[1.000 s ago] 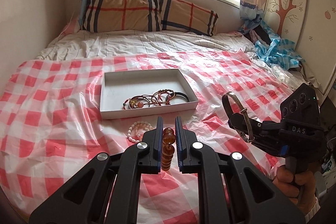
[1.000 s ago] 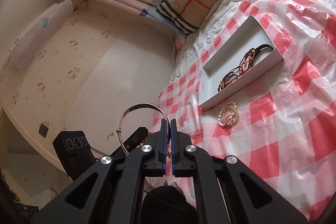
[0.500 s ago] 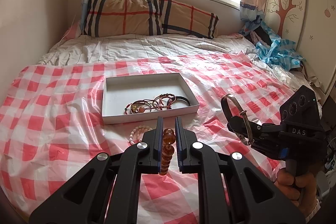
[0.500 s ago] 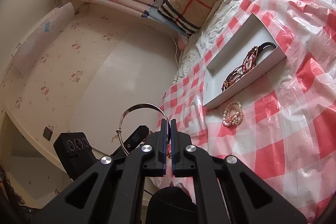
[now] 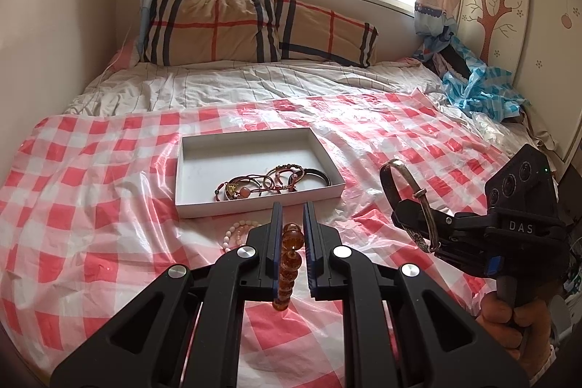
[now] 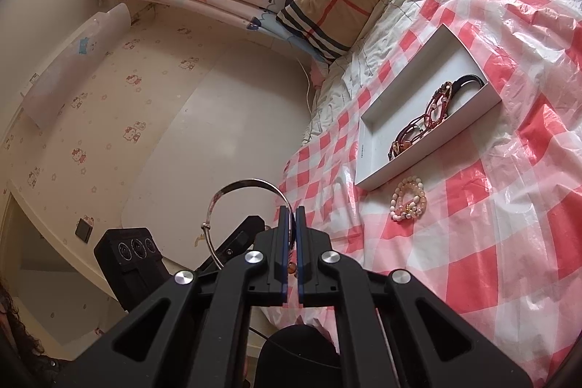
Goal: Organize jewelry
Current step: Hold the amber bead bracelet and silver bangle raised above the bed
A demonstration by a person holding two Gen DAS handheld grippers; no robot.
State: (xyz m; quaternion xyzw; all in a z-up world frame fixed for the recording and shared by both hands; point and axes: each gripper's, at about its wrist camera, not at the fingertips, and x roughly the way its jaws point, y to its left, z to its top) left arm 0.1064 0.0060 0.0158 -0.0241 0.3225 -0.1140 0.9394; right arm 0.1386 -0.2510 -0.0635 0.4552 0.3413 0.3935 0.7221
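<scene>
1. Left gripper (image 5: 290,228) – jaws clamped on the amber bead bracelet (image 5: 287,264), hanging clear of the bed.
2. Right gripper (image 6: 290,224) – jaws closed on the silver bangle (image 6: 232,206).
3. Both likely destined for the white box (image 5: 254,206).

Amber bead bracelet (image 5: 289,264) hangs in jaws; silver bangle (image 5: 407,206) clamped, prob. upright.

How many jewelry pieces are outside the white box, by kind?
Amber bead bracelet, in left gripper: 1
Silver bangle, in right gripper: 1
Pale pink bead bracelet, on checked sheet: 1
Total: 3
</scene>
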